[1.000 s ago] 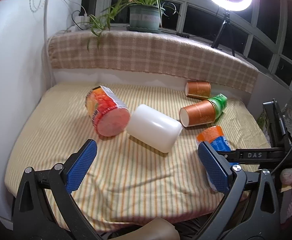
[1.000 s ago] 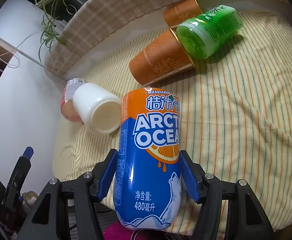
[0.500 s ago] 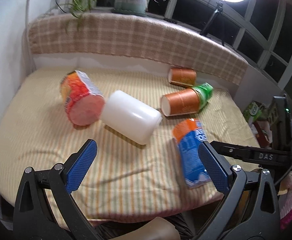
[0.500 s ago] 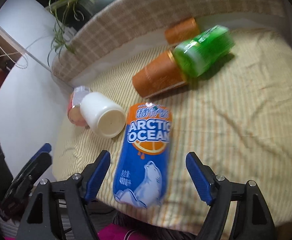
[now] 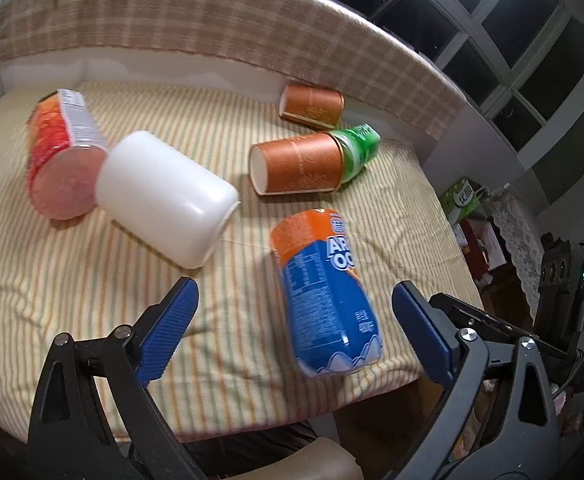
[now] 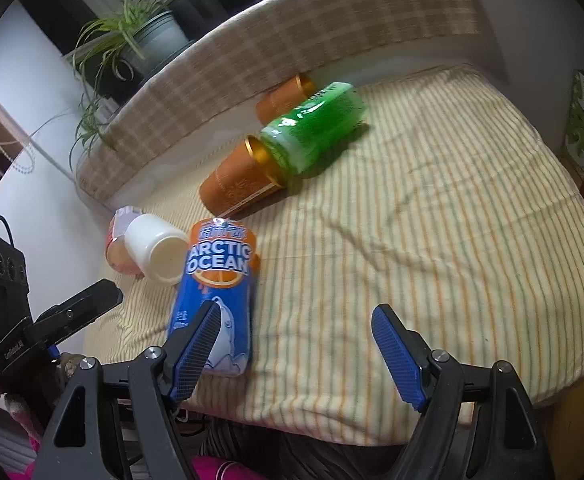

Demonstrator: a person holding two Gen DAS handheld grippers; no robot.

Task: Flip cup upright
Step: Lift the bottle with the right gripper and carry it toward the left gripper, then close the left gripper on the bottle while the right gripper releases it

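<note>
The can (image 5: 326,294), orange at one end and blue with a white polar bear and "ARCTIC OCEAN" lettering, lay on its side near the striped cloth's (image 6: 432,240) front edge. The left gripper (image 5: 294,328) stood wide open around it, apparently not touching. The right gripper (image 6: 294,350) gaped empty, the can beside its left finger.

I see a blue and orange Arctic Ocean cup (image 5: 324,292) at lower centre, white cup (image 5: 163,196) centre left, 2 orange paper cups (image 5: 296,164), green bottle (image 5: 358,148), red-orange cup (image 5: 61,152) at left, yellow striped cloth (image 5: 71,280), beige plaid cover (image 5: 211,28) across the top, blue gripper pads (image 5: 167,332).
</note>
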